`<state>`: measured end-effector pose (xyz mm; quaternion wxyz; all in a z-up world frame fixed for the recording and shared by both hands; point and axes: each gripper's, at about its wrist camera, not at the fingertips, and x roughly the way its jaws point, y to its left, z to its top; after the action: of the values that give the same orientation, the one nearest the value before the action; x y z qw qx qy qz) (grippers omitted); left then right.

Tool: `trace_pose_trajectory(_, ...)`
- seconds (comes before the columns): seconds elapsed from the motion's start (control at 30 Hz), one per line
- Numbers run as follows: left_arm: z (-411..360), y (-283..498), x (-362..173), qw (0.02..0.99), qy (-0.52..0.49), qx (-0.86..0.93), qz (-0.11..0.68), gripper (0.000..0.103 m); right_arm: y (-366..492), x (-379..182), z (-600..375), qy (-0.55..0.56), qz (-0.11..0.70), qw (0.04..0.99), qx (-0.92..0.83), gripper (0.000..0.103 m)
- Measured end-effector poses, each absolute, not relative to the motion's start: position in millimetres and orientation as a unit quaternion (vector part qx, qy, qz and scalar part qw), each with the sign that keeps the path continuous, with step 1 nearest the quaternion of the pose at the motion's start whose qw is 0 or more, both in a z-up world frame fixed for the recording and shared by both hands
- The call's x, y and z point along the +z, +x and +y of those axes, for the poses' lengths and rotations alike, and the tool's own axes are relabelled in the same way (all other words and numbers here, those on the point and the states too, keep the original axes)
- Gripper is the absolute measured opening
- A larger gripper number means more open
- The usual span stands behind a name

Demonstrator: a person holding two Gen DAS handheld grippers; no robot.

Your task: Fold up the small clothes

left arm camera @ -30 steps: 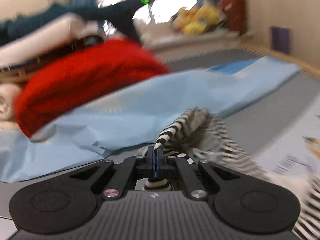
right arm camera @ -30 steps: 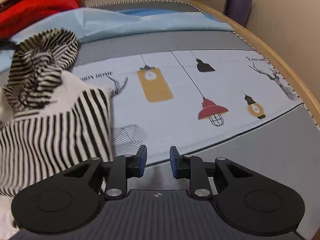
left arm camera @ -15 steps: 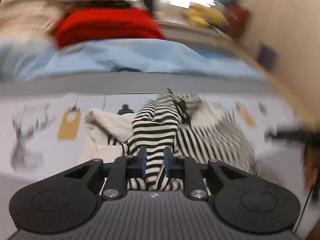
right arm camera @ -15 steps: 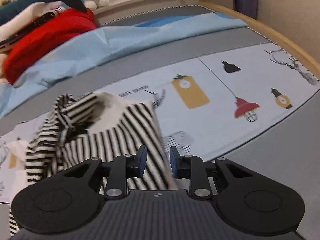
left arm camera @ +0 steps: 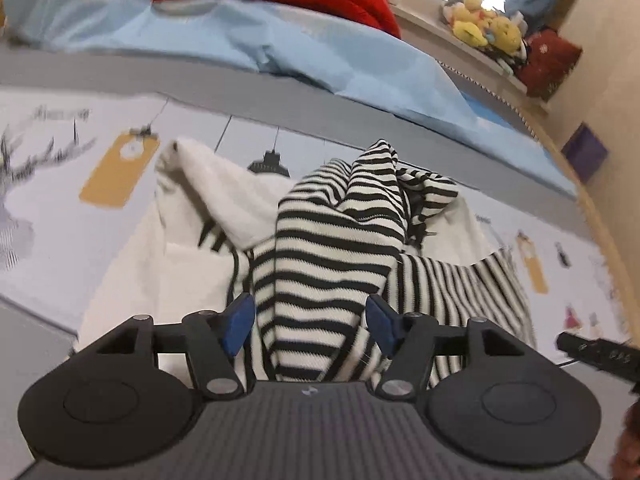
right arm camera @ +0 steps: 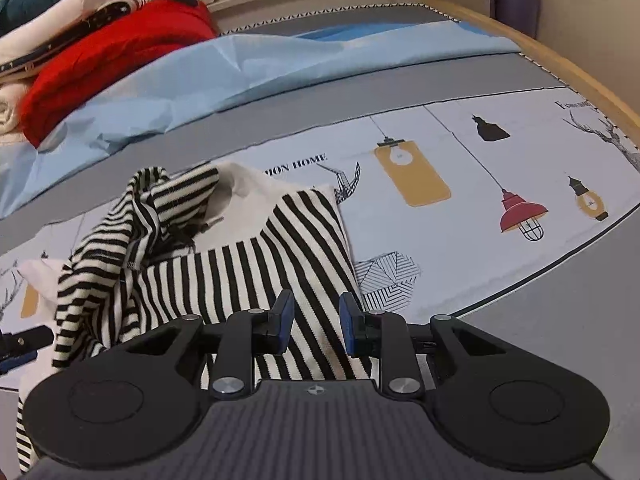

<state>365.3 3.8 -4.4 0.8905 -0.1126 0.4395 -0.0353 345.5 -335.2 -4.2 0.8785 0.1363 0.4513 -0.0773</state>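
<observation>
A small black-and-white striped garment (left arm camera: 332, 264) with white parts lies crumpled on the printed bedsheet (left arm camera: 120, 168); it also shows in the right wrist view (right arm camera: 248, 264). My left gripper (left arm camera: 311, 318) is open, its jaws wide apart, with a striped fold lying between them. My right gripper (right arm camera: 316, 326) is open, its jaws partly apart over the garment's near right edge. The tip of the right gripper (left arm camera: 596, 354) shows at the right edge of the left wrist view.
A light blue sheet (right arm camera: 224, 76) lies across the bed behind the garment. A red garment (right arm camera: 116, 56) and stacked clothes (right arm camera: 60, 12) sit at the back left. Plush toys (left arm camera: 484, 26) line the far sill. The bed's wooden rim (right arm camera: 560, 64) runs along the right.
My left gripper let go of the striped fold, swung to face the garment and opened wide. The garment dropped onto the sheet. My right gripper moved left over its edge.
</observation>
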Motion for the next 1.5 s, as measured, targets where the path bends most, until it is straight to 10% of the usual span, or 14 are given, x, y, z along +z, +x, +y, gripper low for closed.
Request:
trace_pose_trajectory(0.3,-25.1,375.7,-18.9,0.911,-0.065,-0.068,0.403,0.07,346.9,-11.7,-328.9,0.126,0.469,0.872,-0.069,0.026)
trace_pose_trajectory(0.37,-29.4,378.1,-22.3,0.911,-0.057,-0.066,0.404,0.055,347.7,-13.0,-328.9,0.127,0.471,0.87,-0.07,0.026)
trace_pose_trajectory(0.43,-30.7,382.9,-26.5,0.906,-0.054,-0.066,0.414,0.01,347.5,-13.9,-328.3,0.126,0.472,0.87,-0.07,0.026)
trace_pose_trajectory(0.47,-29.9,383.2,-26.2,0.906,-0.058,-0.066,0.413,0.004,347.4,-14.2,-328.0,0.125,0.473,0.87,-0.069,0.026)
trace_pose_trajectory(0.7,-33.4,350.4,28.3,0.912,-0.079,-0.265,0.304,0.001,349.4,-11.9,-336.9,0.137,0.467,0.87,-0.082,0.026)
trace_pose_trajectory(0.87,-60.8,316.5,8.7,0.786,0.022,-0.456,0.417,0.003,348.3,-3.7,-360.2,0.171,0.437,0.875,-0.119,0.026)
trace_pose_trajectory(1.0,-39.3,326.8,1.0,0.788,-0.017,-0.412,0.458,0.044,348.4,-4.8,-367.3,0.2,0.43,0.873,-0.114,0.026)
trace_pose_trajectory(1.37,20.7,369.1,-56.0,0.75,-0.258,-0.139,0.594,0.046,361.7,-29.3,-336.2,0.243,0.489,0.837,-0.04,0.038)
trace_pose_trajectory(1.43,13.4,367.7,-62.1,0.741,-0.269,-0.138,0.599,0.037,362.2,-34.2,-335.8,0.247,0.498,0.83,-0.047,0.038)
trace_pose_trajectory(1.5,6.6,368.4,-57.0,0.754,-0.247,-0.145,0.591,0.001,361.7,-36.2,-335.3,0.243,0.501,0.828,-0.054,0.038)
